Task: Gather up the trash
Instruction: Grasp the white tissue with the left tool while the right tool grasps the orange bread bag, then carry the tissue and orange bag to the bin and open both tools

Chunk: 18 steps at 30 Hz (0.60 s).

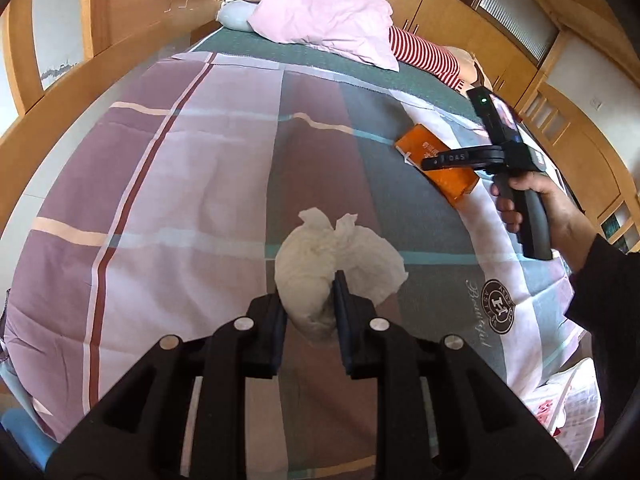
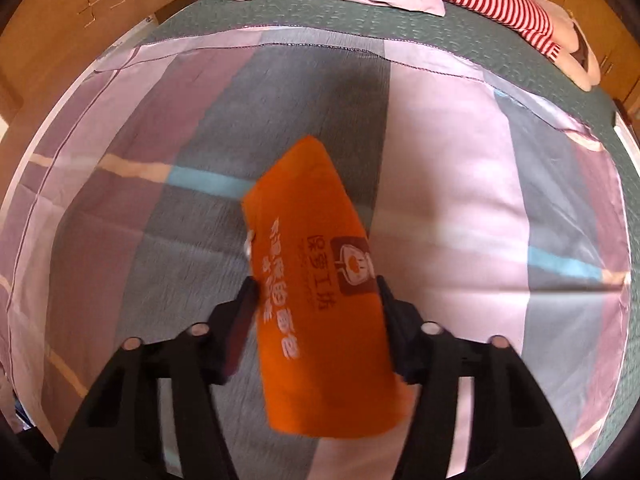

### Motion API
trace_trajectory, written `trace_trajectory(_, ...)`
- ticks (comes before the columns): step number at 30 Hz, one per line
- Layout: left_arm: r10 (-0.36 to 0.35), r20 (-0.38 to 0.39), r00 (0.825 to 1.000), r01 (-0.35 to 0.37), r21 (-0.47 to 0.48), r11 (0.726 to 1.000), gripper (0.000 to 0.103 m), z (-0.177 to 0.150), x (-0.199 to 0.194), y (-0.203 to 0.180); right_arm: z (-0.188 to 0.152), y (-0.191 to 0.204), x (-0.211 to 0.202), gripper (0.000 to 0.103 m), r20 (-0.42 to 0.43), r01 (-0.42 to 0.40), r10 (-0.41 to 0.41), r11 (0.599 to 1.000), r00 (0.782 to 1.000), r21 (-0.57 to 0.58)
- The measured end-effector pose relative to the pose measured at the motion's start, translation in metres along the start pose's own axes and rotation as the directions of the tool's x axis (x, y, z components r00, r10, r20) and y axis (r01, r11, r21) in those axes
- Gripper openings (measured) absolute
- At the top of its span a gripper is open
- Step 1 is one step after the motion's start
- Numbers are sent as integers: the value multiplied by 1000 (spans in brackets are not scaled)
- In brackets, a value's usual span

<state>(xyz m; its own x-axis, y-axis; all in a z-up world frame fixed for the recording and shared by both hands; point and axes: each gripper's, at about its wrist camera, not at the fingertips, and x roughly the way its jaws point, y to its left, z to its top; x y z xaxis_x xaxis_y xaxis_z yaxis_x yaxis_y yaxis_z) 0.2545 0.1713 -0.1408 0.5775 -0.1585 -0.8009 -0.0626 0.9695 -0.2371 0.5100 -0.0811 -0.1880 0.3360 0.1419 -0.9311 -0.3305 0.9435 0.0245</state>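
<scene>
Two grippers [image 1: 308, 292] [image 2: 316, 296] clamping tissue [image 1: 336, 260], wrapper [image 2: 320, 280]

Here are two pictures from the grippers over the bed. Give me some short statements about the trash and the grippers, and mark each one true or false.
1. The left gripper is closed on a crumpled white tissue. True.
2. The tissue lies on a wooden floor. False: it is over the striped bed sheet.
3. The right gripper has an orange packet between its fingers. True.
4. The orange packet carries no printing. False: white characters and a logo show on it.
5. A pink pillow lies at the far end of the bed. True.
6. Both grippers hold the same item. False: the left has the tissue, the right has the packet.
</scene>
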Motion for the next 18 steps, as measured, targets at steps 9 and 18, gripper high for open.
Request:
trace_trajectory(9,216,152,965,-214,-32,976,22,-29,-52,-14,-88,-8,-95,39,121,-148,131,979,984,137)
trace_trajectory(18,151,307,940,-147,-35,989,22,-80,-154,-81,-187,-30,-247,38,382,-272,190,947,905,172)
